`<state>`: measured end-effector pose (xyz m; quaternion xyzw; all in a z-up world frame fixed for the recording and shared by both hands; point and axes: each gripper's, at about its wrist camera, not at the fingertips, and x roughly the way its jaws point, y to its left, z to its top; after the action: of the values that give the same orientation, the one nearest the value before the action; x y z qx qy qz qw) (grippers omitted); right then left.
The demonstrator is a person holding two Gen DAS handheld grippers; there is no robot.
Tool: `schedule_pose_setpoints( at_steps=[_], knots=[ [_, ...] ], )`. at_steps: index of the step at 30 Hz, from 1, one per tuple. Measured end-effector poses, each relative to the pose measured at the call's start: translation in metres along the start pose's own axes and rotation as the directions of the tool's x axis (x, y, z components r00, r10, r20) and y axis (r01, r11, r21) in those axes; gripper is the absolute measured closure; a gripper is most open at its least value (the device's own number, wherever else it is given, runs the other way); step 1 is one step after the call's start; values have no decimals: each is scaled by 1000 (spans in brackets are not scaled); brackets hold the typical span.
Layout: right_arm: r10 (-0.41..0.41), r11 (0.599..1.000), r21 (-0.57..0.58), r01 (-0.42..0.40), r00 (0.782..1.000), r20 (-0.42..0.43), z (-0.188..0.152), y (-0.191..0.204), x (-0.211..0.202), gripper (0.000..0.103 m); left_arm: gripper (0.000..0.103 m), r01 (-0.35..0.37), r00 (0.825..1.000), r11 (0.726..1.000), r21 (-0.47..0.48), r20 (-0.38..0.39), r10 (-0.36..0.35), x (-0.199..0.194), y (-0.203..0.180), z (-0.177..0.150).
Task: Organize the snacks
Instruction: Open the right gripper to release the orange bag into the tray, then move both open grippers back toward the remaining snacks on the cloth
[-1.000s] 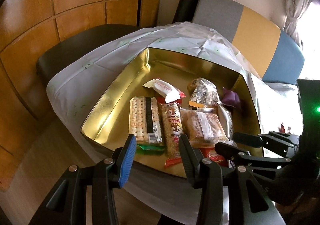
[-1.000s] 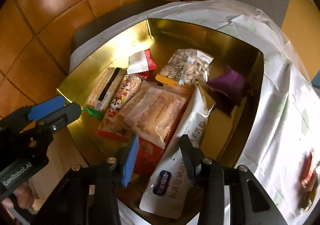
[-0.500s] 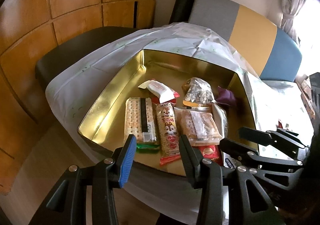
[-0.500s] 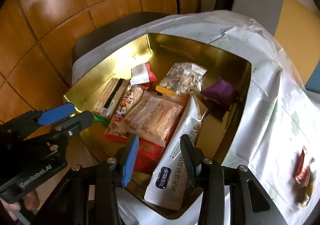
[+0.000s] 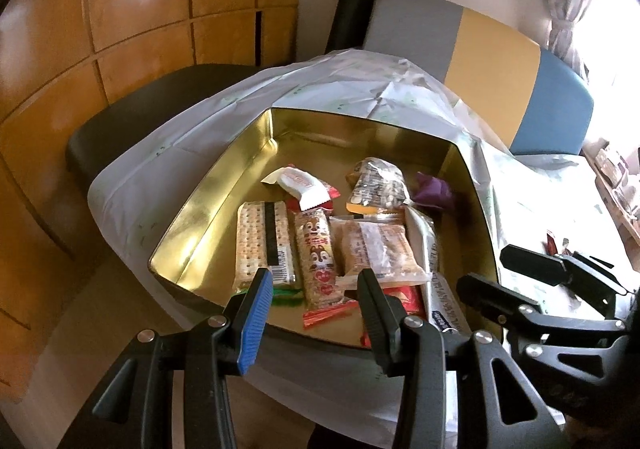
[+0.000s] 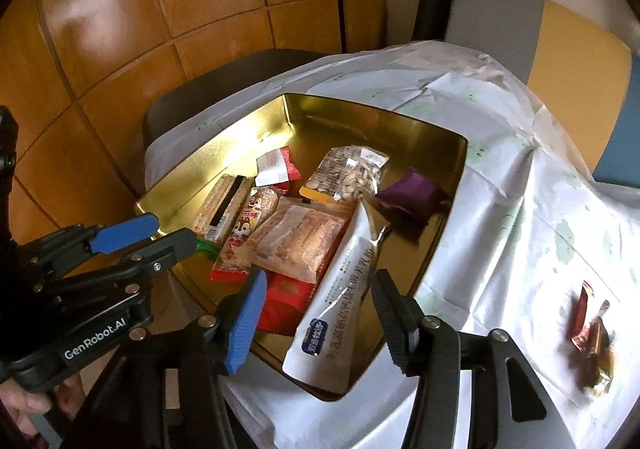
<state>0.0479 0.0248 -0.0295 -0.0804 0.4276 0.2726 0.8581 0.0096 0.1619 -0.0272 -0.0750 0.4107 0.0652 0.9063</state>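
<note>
Hovering over the near rim of the gold tin (image 5: 208, 205), my left gripper (image 5: 316, 313) stands with its jaws apart and nothing between them. My right gripper (image 6: 320, 313) is also spread and holds nothing, poised above the tin's near right corner.

Inside the tin, along the near side, a cracker pack (image 5: 262, 245) with a dark stripe lies nearest the left wall, with a green wrapper (image 5: 286, 295) peeking out under its near end. Just beside it is a chipmunk-printed biscuit pack (image 5: 318, 257), then a clear bag of golden pastry (image 5: 378, 249) resting on a red packet (image 6: 284, 299). A long white pouch (image 6: 340, 289) leans against the tin's right side, its lower end over the near rim. Farther back sit a white-and-red wafer packet (image 5: 302, 187), a clear bag of nuts (image 6: 346, 173) and a purple packet (image 6: 412, 195) near the right wall.

The tin rests on a white tablecloth (image 6: 520, 185). Well apart from it, toward the cloth's right edge, lie two small wrapped candies (image 6: 592, 333).
</note>
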Motion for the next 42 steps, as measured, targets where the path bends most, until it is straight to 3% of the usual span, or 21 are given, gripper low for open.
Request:
schedule_pose_setpoints(
  at_steps=[10,21,27,31,34,36,38,40,42],
  knots=[
    [-59,998,37,58,997,47,-14,-33,-33,23,58,36,999,998,57,18,-37,-7,-19,-3],
    [-200,975,92,201,980,-18,-47,-110,-57,19,58,106,994,981,162,-2,-107,-7,-56,-13],
    [-319,948,2,319,947,-45,-65,-152,-79,19,58,145,989,958,246,-9,-147,-13,-83,-19],
    [-425,905,-20,424,904,-53,-84,-202,-98,19,58,172,985,939,296,-19,-174,-16,-103,-23],
    [-506,858,59,510,860,-67,-102,-249,-104,19,58,201,980,927,318,-49,-195,-14,-118,-29],
    [-500,840,193,508,861,-88,-120,-281,-108,19,58,215,977,918,333,-63,-205,-14,-128,-33],
    [-507,797,250,550,834,-217,-127,-307,-101,20,58,230,973,908,349,-80,-216,-13,-139,-38],
    [-517,784,263,562,826,-223,-126,-314,-101,20,58,246,969,895,372,-96,-226,-12,-152,-43],
    [-492,795,279,539,841,-224,-124,-315,-101,20,58,262,965,887,381,-113,-237,-11,-159,-47]
  ],
)
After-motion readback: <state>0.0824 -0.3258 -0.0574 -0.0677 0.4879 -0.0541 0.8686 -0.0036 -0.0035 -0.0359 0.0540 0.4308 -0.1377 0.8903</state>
